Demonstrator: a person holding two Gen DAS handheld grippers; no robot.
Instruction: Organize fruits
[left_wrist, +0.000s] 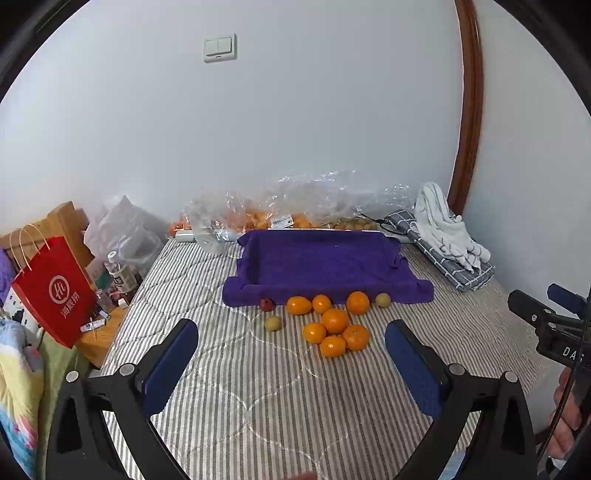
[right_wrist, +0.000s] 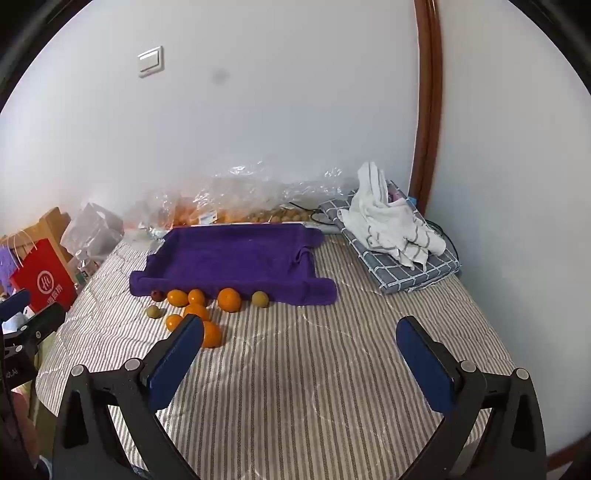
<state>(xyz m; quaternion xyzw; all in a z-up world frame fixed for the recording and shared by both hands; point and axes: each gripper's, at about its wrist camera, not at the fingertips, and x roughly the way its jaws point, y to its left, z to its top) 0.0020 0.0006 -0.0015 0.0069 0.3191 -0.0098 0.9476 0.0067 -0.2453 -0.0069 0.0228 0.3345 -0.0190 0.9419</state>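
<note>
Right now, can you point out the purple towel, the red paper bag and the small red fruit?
purple towel (left_wrist: 321, 264): left wrist view, on its flat middle.
red paper bag (left_wrist: 55, 291): left wrist view, on its printed front.
small red fruit (left_wrist: 266, 304): left wrist view, on its top.

red paper bag (left_wrist: 51, 291): white circle logo "Hi", Chinese characters below, 海底捞; right gripper (left_wrist: 565, 332) body: white letters "DA", rest cut off; barcode label on plastic fruit bag (left_wrist: 282, 220): unreadable
</note>
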